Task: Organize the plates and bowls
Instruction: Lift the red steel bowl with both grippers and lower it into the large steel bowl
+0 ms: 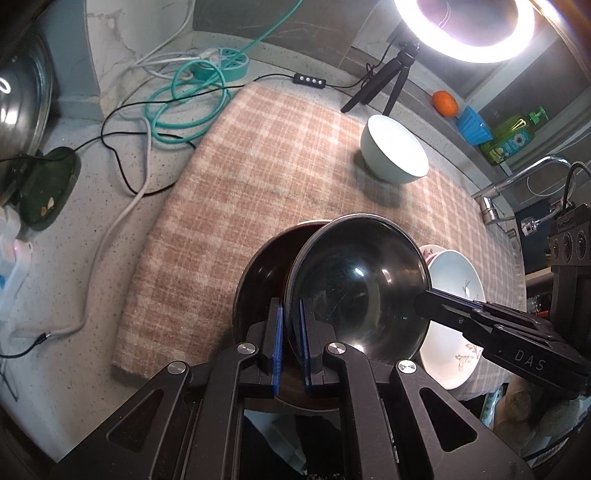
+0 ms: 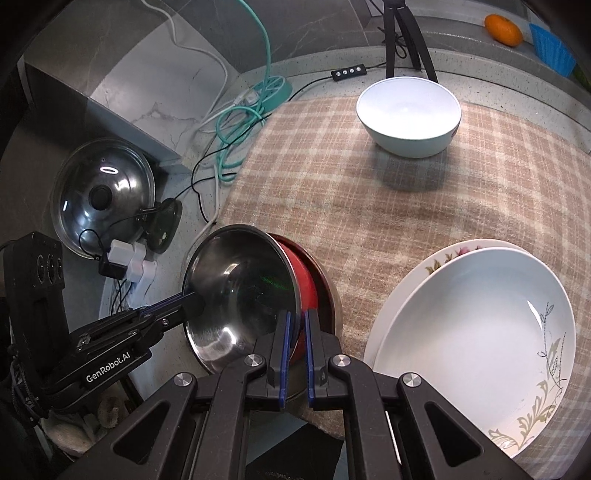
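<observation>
two grippers are pinching the same steel bowl (image 2: 236, 291) by its rim. left gripper (image 1: 291, 343) has its blue pads (image 1: 277, 347) squeezed on the near edge, right gripper (image 2: 295, 350) clamps the opposite side. bowl's red on the outside, tilted up, and sitting partly inside another dark bowl (image 1: 258, 273) on the checkered cloth (image 2: 369, 206). just beside them are two stacked white plates (image 2: 476, 328) with a leaf print. pale bowl (image 2: 410, 114) sits well apart near the back, by the ring light (image 1: 465, 33) tripod.
</observation>
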Motion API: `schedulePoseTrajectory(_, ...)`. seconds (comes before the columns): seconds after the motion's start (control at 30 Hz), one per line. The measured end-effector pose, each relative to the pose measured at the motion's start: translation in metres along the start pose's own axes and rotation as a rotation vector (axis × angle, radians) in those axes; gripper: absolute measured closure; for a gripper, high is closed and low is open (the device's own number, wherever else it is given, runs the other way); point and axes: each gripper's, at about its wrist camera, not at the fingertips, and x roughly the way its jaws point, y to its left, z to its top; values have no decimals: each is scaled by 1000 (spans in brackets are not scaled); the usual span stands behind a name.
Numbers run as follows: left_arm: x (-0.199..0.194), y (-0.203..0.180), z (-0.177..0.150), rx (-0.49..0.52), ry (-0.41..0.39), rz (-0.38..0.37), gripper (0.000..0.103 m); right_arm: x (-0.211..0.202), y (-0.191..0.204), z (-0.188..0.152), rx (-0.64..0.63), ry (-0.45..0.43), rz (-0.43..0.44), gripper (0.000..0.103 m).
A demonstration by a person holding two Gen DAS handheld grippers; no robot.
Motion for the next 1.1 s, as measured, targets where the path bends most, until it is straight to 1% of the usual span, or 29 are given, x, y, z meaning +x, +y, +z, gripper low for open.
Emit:
schedulePoseTrajectory(0.23,9,4,-8,-6,34,10,96,10,2,-6,-9,25,-14,96)
schedulePoseTrajectory(0.57,19,10,-10,-10,63,32,96,27,1,-8,-24,61,-40,96)
schedulePoseTrajectory(0.7,21,10,-9,-9,64,40,96,33,2,-8,-35,70,-58,96)
schedulePoseTrajectory(0.8,21,8,-8,-1,62,46,96,35,4,-7,-47,70,-68,93)
schedulePoseTrajectory(0.87,22,9,-7,-3,65,47,96,35,5,-5,-54,70,-77,93)
schedulePoseTrajectory(1.03,21,10,-6,0,66,46,96,34,4,-4,-50,67,-69,93)
schedulePoseTrajectory(1.1,18,10,-4,5,60,47,95,33,6,-4,-56,60,-67,91)
